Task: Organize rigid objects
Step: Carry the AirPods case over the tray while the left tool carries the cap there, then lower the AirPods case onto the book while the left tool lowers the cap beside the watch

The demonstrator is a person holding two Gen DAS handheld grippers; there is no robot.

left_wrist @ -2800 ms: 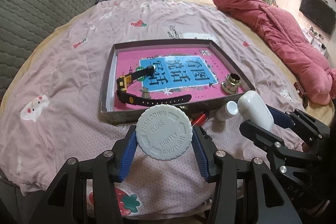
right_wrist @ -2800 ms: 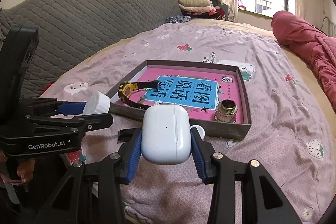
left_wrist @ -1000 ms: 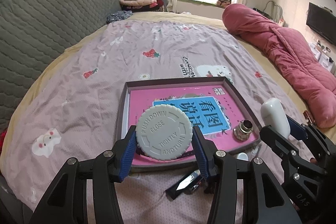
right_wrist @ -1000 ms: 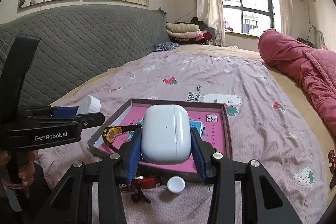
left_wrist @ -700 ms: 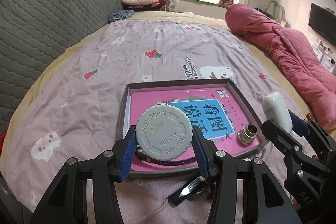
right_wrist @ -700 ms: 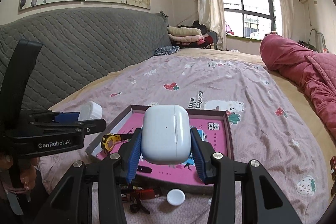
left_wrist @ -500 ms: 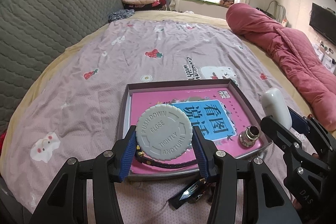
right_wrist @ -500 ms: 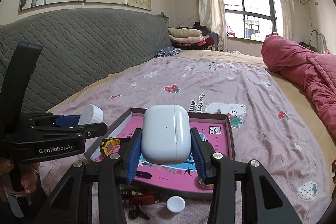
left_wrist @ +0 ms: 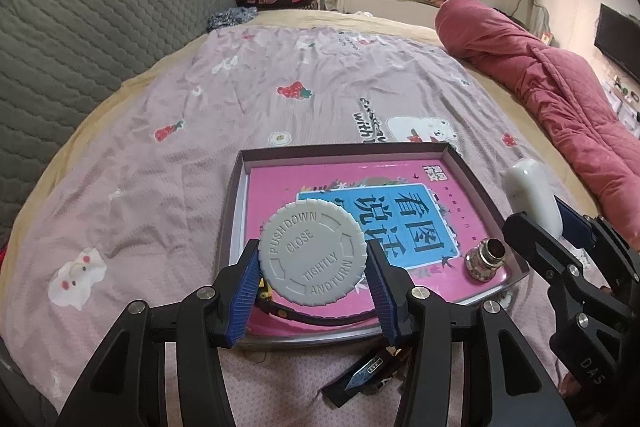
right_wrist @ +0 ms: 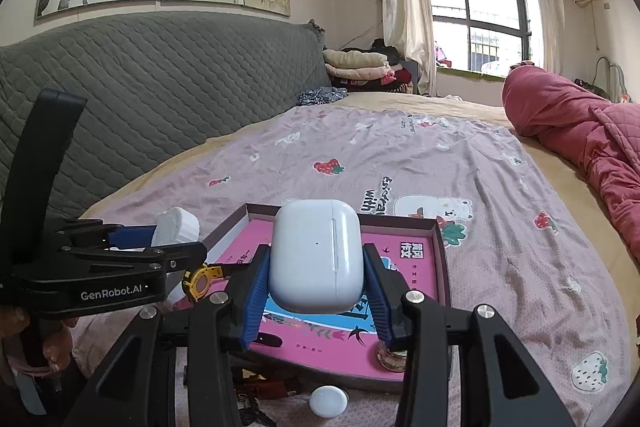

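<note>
both grippers have carried their loads forward over the tray (left_wrist: 476,183), which a few seconds ago lay well ahead on the bedspread (left_wrist: 168,187). nearest, short of the tray's front wall, a small white cap (right_wrist: 328,401) and a dark knife (left_wrist: 370,371) wait outside. the left gripper (left_wrist: 313,263) clenches the grey lid (left_wrist: 313,251) above the tray's near-left corner; the right gripper (right_wrist: 316,283) grasps the white earbud case (right_wrist: 316,255) over its near edge. inside, a metal fitting (left_wrist: 487,259) sits near-right. both look ready for lowering in.

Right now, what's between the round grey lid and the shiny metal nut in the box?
In the left wrist view, only the pink and blue book cover lies between the grey lid and the metal nut.
</note>
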